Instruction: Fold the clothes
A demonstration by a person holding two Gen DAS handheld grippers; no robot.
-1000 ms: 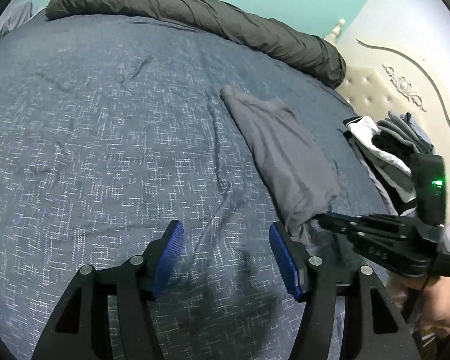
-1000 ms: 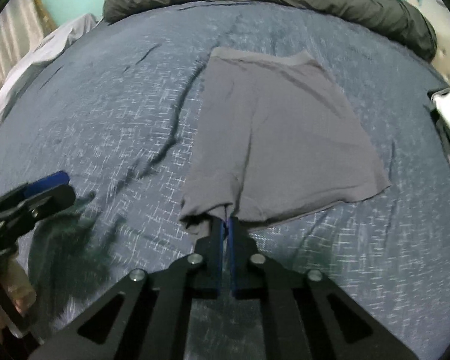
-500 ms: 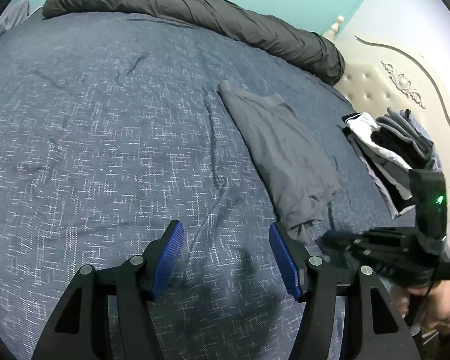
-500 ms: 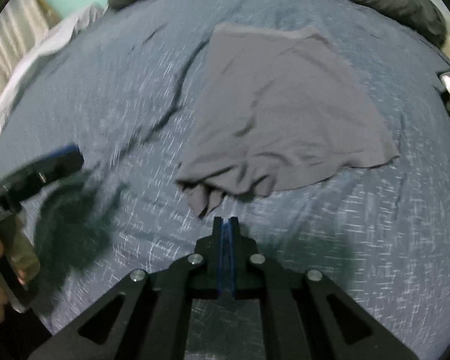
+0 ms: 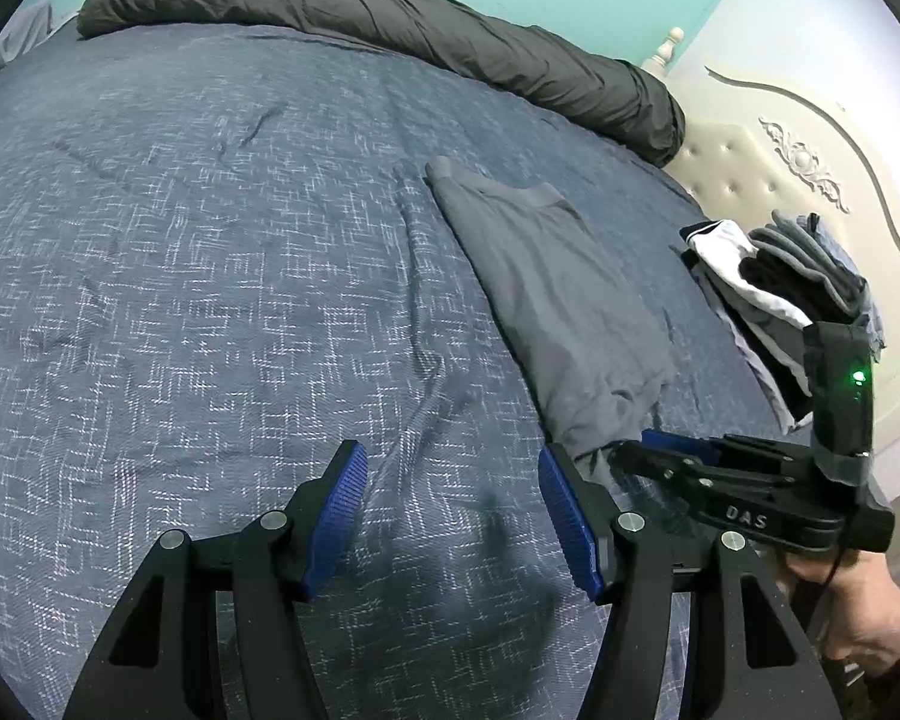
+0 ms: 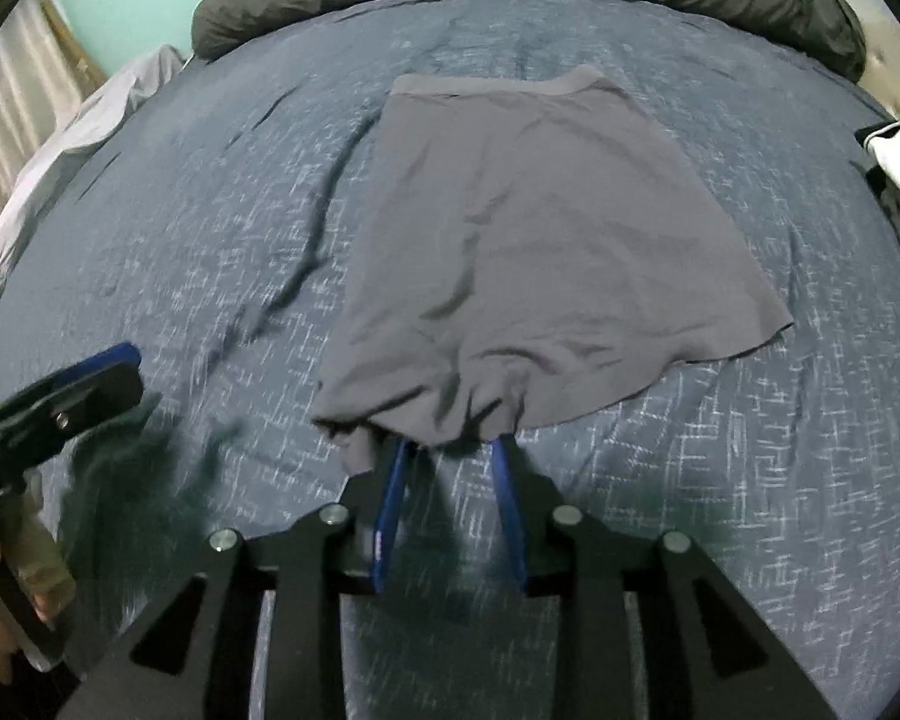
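1. Your right hand-held gripper (image 6: 450,450) sits at the bottom centre of the right wrist view; its jaws have just been opening and stand partly apart, tips at the rumpled near hem of the grey shorts (image 6: 528,240) — the pads do not press on the cloth.
2. The grey shorts lie flat on the blue patterned bedspread (image 6: 750,480), waistband toward the top of the frame, hem bunched at the lower left.
3. Your left hand-held gripper (image 5: 453,474) is spread wide over bare bedspread at the bottom of the left wrist view, with nothing between its blue pads (image 5: 336,516).
4. A dark grey rolled duvet (image 5: 390,18) runs along the upper edge of the bed.
5. A pile of clothes (image 5: 780,282) sits at right — beside the cream headboard (image 5: 810,180).
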